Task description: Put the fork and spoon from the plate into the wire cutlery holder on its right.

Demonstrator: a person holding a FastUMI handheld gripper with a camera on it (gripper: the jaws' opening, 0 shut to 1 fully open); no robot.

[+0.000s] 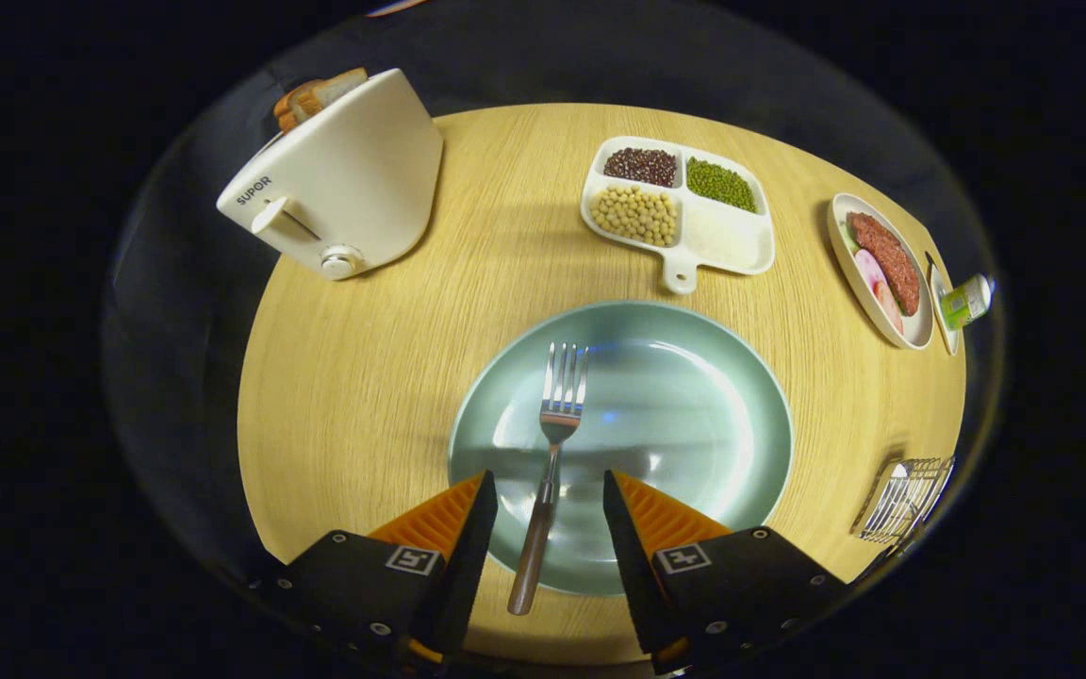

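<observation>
On the round wooden table (364, 377) there's one green plate (684, 415) with just one fork (548, 453) lying on it, tines pointing away from the gripper and the handle end sticking out over the near rim. One wire holder (903, 498) sits off to the plate's right, near the table edge. It looks like something shiny is standing in it, maybe a spoon, but it's too small and warped out there to be sure.

Other stuff, counted: one white toaster (345, 179) at the far left with what look like two slices of bread (317, 94) poking out the top. One white divided tray (694, 236) beyond the plate with four compartments: dark red beans, green beans, pale yellow beans, and one with something white. One oval dish (882, 269) at the far right with meat slices in it, and just beside that a small green bottle (965, 302) lying on its side on what seems to be another little dish.

The gripper (550, 500) is hovering low over the near edge of the plate, pointed straight ahead along the fork. Its jaws are wide apart, one finger on each side of the fork handle, neither one touching it. The handle runs right down the gap between them, slightly closer to the left finger (453, 519).
</observation>
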